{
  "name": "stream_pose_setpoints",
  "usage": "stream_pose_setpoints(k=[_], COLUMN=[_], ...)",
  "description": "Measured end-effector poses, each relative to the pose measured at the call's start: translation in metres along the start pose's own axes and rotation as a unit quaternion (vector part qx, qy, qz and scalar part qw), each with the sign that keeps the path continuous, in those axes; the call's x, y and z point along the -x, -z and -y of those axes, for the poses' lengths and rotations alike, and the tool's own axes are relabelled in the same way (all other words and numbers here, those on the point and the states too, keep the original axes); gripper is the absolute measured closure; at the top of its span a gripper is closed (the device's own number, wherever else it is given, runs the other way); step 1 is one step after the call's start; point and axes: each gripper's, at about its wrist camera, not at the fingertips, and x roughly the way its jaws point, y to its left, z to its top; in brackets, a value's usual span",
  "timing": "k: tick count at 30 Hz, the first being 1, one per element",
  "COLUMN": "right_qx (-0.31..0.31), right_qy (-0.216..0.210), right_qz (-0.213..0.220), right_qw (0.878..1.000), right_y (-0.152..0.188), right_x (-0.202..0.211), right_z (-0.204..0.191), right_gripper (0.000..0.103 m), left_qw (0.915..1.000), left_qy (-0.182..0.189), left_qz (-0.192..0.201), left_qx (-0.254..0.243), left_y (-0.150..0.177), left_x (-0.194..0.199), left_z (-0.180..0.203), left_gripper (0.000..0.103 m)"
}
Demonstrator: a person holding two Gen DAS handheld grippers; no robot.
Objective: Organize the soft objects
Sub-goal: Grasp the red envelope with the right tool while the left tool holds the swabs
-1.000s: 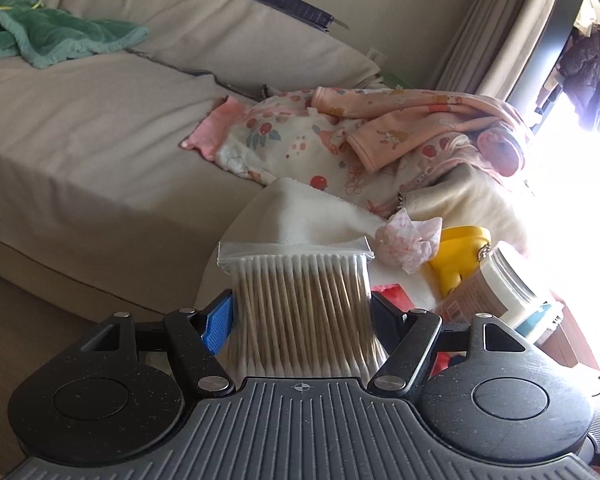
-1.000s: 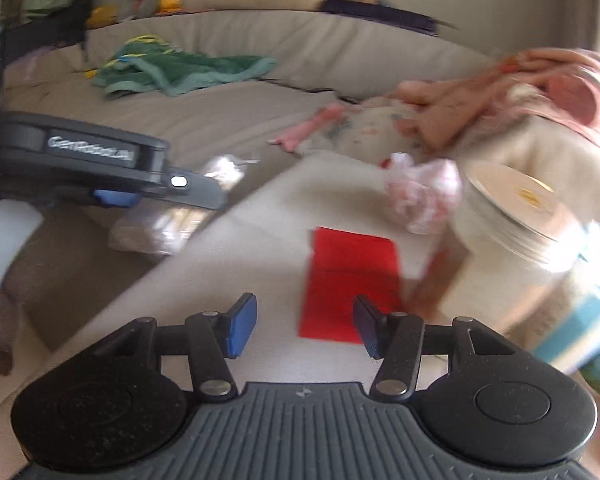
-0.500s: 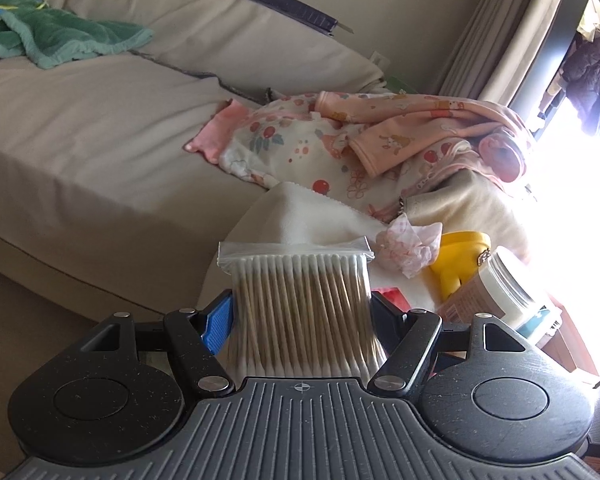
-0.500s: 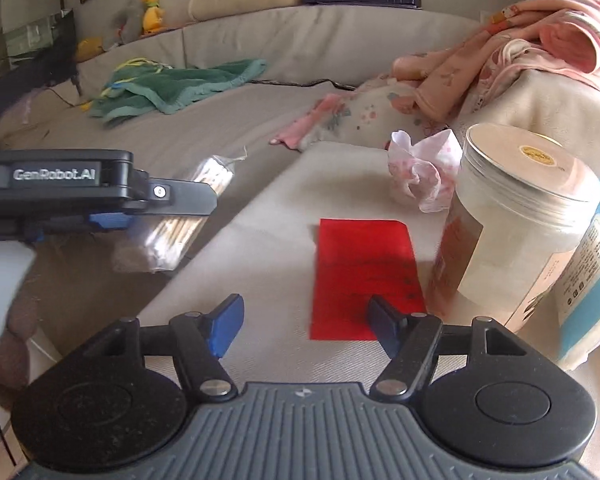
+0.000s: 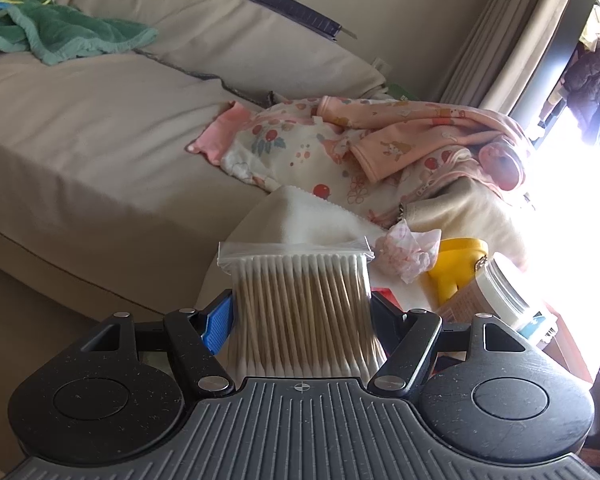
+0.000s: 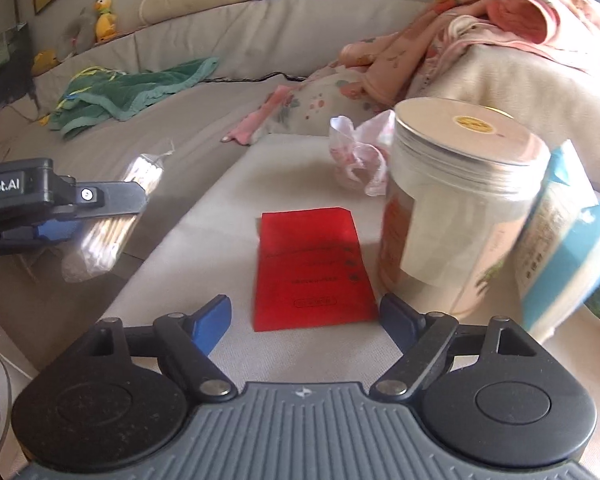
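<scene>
While the clear plastic bag of wooden-stemmed cotton swabs [image 5: 300, 312] sits pinched between the blue pads of the left hand-held gripper [image 5: 300, 316], it hangs clear of the cloth-covered surface [image 6: 204, 240], at about nine o'clock from it in the right wrist view; held by its middle like that, the limp bag keeps its shape and can be carried, probably to wherever it belongs. The right hand-held gripper [image 6: 304, 316] holds nothing: its jaws are opening, spread to either side of the flat red paper packet [image 6: 312, 268] that lies on the surface at twelve o'clock from it, which suggests a wide approach to a thin, flat thing. Just at three o'clock of the packet stands a round plastic jar with a silver lid [image 6: 456, 208], close enough to crowd one finger. A crumpled pink-and-white tissue [image 6: 360, 156] lies at one o'clock. Beyond, pink patterned baby clothes [image 5: 380, 148] are heaped on the beige sofa [image 5: 100, 128], and a green towel [image 5: 60, 36] rests at ten o'clock, unsorted.
</scene>
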Motion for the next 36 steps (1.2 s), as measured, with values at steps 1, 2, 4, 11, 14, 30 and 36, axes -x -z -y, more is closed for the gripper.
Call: stream_pose_setpoints(k=[1, 2, 4, 11, 14, 30, 36], right_qx=[0.015, 0.03, 0.04, -0.025, -0.04, -0.03, 0.018], right_qy=[-0.024, -0.051, -0.074, -0.028, 0.005, 0.057, 0.032], right_qz=[-0.002, -0.003, -0.003, -0.016, -0.048, -0.265, -0.243], right_qw=[1.0, 0.998, 0.996, 0.999, 0.998, 0.962, 0.969], right_y=[0.0, 0.0, -0.001, -0.017, -0.035, -0.128, -0.127], right_x=[0.0, 0.0, 0.003, -0.007, -0.021, -0.109, -0.096], right_z=[-0.003, -0.005, -0.007, -0.013, -0.026, -0.022, -0.03], right_gripper=[0.02, 0.02, 0.03, 0.034, 0.034, 0.028, 0.047], left_qw=[1.0, 1.0, 1.0, 0.9997, 0.9994, 0.9992, 0.9986], left_qy=[-0.001, -0.002, -0.003, -0.015, -0.023, -0.029, -0.032], left_qz=[0.0, 0.001, 0.003, 0.01, 0.011, 0.001, -0.002], left_qx=[0.002, 0.004, 0.005, 0.017, 0.024, 0.029, 0.042], left_y=[0.0, 0.0, 0.0, 0.0, -0.001, -0.012, -0.01], left_x=[0.0, 0.0, 0.001, 0.002, 0.003, 0.005, 0.005], left_z=[0.0, -0.001, -0.001, -0.007, -0.012, -0.028, -0.034], left_gripper=[0.027, 0.027, 0.027, 0.027, 0.027, 0.027, 0.027])
